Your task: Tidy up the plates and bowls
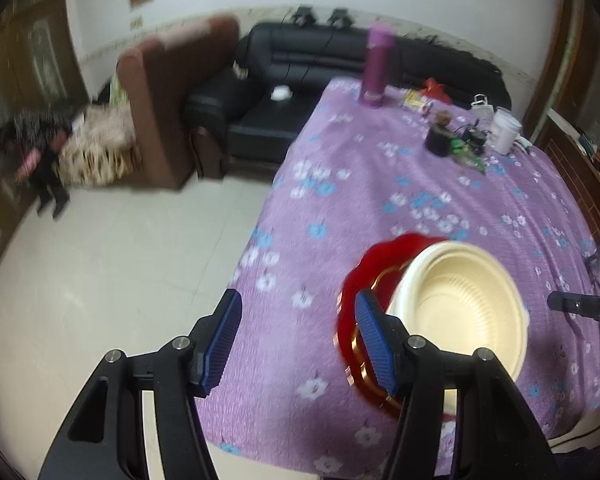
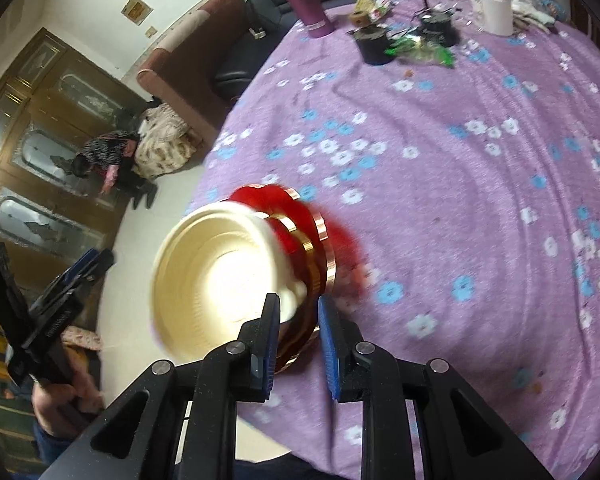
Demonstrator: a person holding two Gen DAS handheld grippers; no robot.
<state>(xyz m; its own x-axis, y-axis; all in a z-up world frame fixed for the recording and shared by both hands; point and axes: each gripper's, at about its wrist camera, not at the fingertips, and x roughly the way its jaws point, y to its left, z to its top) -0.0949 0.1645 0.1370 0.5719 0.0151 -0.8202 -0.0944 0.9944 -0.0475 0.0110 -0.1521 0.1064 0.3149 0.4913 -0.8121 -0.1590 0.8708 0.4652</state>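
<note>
Above the purple tablecloth (image 2: 460, 200), the right tool (image 2: 298, 344) grips the tilted bowl-and-plate stack (image 2: 236, 276), its mouth facing the empty, parted left tool (image 1: 296, 344).

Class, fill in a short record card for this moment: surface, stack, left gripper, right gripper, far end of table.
surface: purple flowered tablecloth
stack: cream bowls nested on red gold-edged plates, tilted
left gripper: open, empty, beside the stack
right gripper: clamped on the stack's edge
far end: purple flask, white cup

Right gripper (image 2: 298, 344) at lower centre clamps stacked cream bowls (image 2: 216, 276) and red plates (image 2: 300, 236) above a purple floral tablecloth (image 2: 460, 184).
</note>
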